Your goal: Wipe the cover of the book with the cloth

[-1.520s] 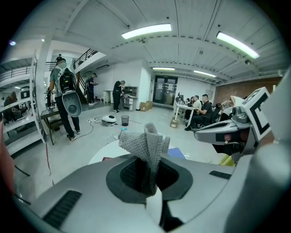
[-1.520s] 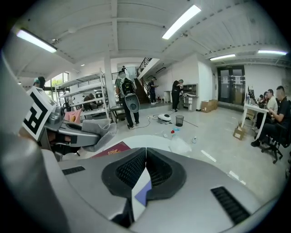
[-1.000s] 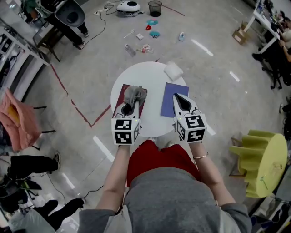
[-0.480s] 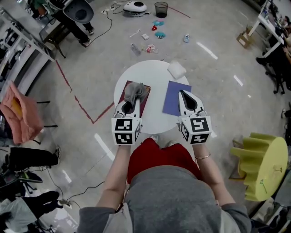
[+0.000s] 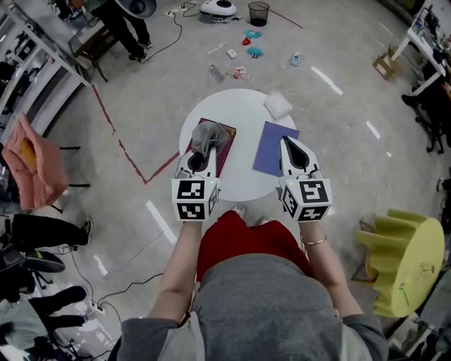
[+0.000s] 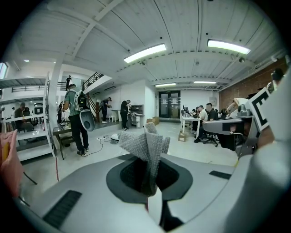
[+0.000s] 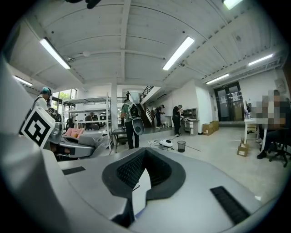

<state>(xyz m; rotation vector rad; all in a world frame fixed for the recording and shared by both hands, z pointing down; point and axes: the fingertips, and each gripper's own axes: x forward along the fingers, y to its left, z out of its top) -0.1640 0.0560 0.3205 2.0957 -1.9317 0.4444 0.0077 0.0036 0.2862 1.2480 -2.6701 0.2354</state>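
Left tongs point(image 5: 201, 155): clamped on the cloth point(image 6: 146, 146), which stands up in a bunch from between the tips.
Right tongs point(image 5: 289, 146): closed, tips meeting, nothing gripped (only a thin sliver of light lower down between the jaws); they hang over the right side of the blue book point(image 5: 270, 151).
Cloth: one, grey, coarse knit; it sits over the far half of the red book point(image 5: 225, 153). I can't tell whether it touches the cover.
Books: two, both flat on the round white bench point(image 5: 243, 113), red at left and blue at right, with a strip of bare bench between them.
Pad point(image 5: 277, 104): one, white, folded, at the bench's far right edge, apart from both books.
Bin point(image 5: 258, 12): one, dark, on the floor well beyond the bench; its contents are too small to make out.
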